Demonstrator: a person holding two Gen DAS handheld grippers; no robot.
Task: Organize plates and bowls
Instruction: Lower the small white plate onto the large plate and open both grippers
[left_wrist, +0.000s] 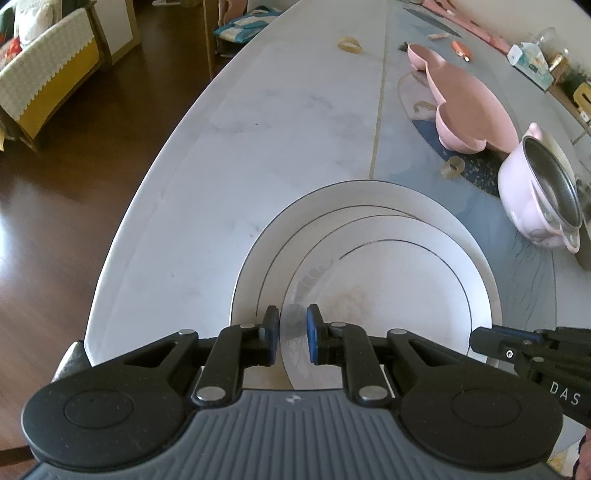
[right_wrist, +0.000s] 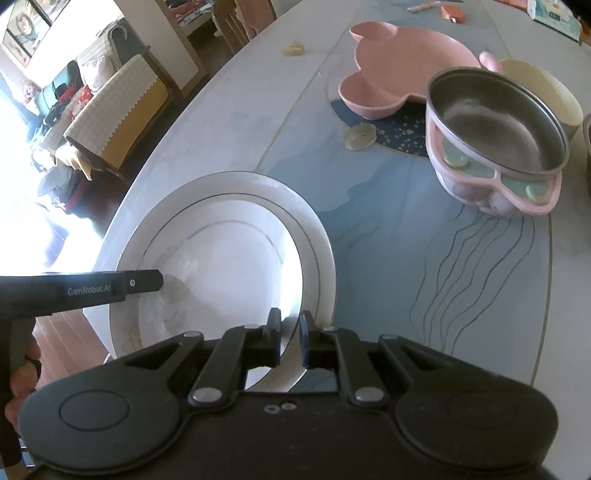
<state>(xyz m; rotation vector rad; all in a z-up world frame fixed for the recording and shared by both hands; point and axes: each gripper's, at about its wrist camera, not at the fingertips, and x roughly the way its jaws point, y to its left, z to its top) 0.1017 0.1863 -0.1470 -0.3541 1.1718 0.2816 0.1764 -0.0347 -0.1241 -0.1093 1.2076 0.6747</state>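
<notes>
A smaller white plate (left_wrist: 388, 280) lies on a larger white plate (left_wrist: 258, 266) near the table's front edge. My left gripper (left_wrist: 291, 334) straddles the smaller plate's near-left rim, jaws narrowly parted around it. My right gripper (right_wrist: 290, 338) straddles the same plate's (right_wrist: 229, 266) right rim over the larger plate (right_wrist: 317, 236). Each gripper shows in the other's view, the right one (left_wrist: 476, 338) and the left one (right_wrist: 159, 282). A pink divided plate (right_wrist: 402, 66) and a pink bowl with a steel insert (right_wrist: 495, 129) stand further back.
The table (left_wrist: 229, 155) is white marble with a blue patterned part on the right. Yellowish tape rings (left_wrist: 349, 44) (right_wrist: 360, 136) lie on it. A cream bowl (right_wrist: 543, 88) stands behind the steel one. A tissue box (left_wrist: 532, 61) sits far right. Sofa and wood floor lie left.
</notes>
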